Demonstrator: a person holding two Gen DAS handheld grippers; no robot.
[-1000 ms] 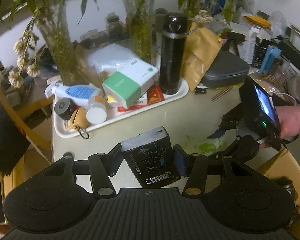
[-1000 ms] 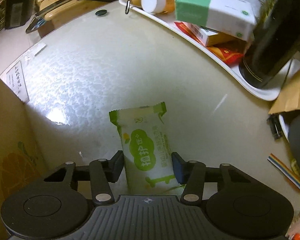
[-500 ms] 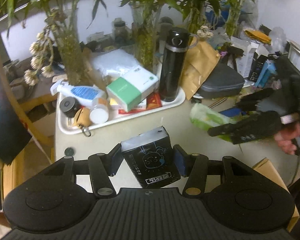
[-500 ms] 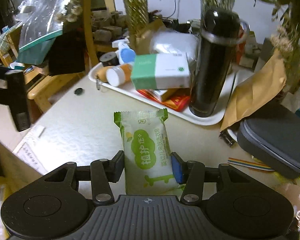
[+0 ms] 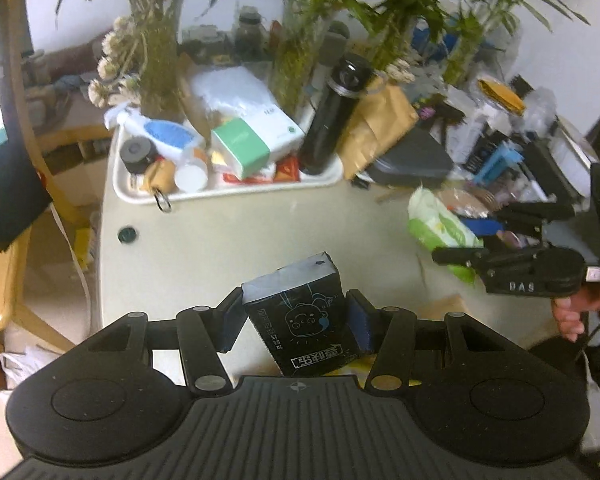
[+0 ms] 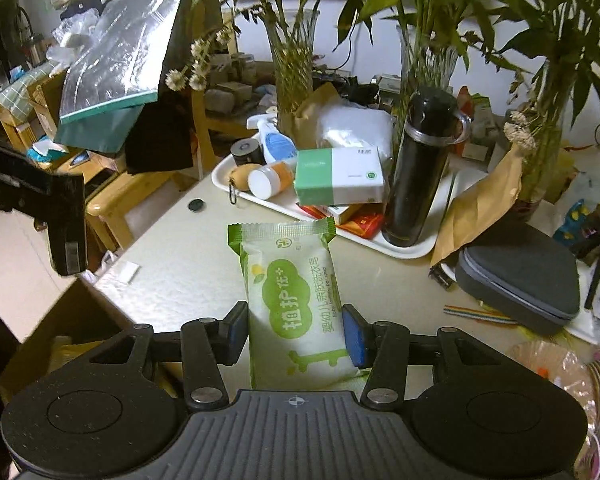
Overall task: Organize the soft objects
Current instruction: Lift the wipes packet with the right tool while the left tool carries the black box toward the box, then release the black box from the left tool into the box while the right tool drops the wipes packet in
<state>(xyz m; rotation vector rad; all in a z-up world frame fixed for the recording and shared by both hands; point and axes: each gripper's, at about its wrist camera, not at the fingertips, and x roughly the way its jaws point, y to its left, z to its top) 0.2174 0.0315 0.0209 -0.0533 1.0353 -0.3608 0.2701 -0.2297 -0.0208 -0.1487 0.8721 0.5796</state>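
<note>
Overlooking room: a crowded corner with a white wall behind, wooden furniture at the left, and a silvery foil sheet point(image 6: 116, 60) propped above a dark cloth.
Table: a pale cream top point(image 6: 188, 264) with a mottled sheen, bare in the middle and crowded along its far and right edges.
Plants: glass vases of leafy green stems point(image 6: 292, 52) stood along the back of the table, with dried white flower heads hanging beside them.
Tray: a white tray point(image 5: 228, 194) at the far side held a black flask point(image 5: 332, 120), a green-and-white box point(image 5: 256, 144), a spray bottle and small jars.
Case: a grey zipped case point(image 6: 520, 276) lay right of the tray, beside a brown paper bag point(image 6: 480, 204).
Left gripper: the left gripper point(image 5: 296, 320) was clamped on a black tissue pack point(image 5: 300, 312), raised above the table.
Right gripper: the right gripper point(image 6: 296, 332) was clamped on a green-and-white soap packet point(image 6: 296, 300), held upright above the table's near edge.
Hand: a hand point(image 5: 576, 312) showed at the right edge of the left wrist view, gripping the other tool.
Small item: a dark round cap point(image 5: 127, 234) lay alone on the table near the tray's corner.
</note>
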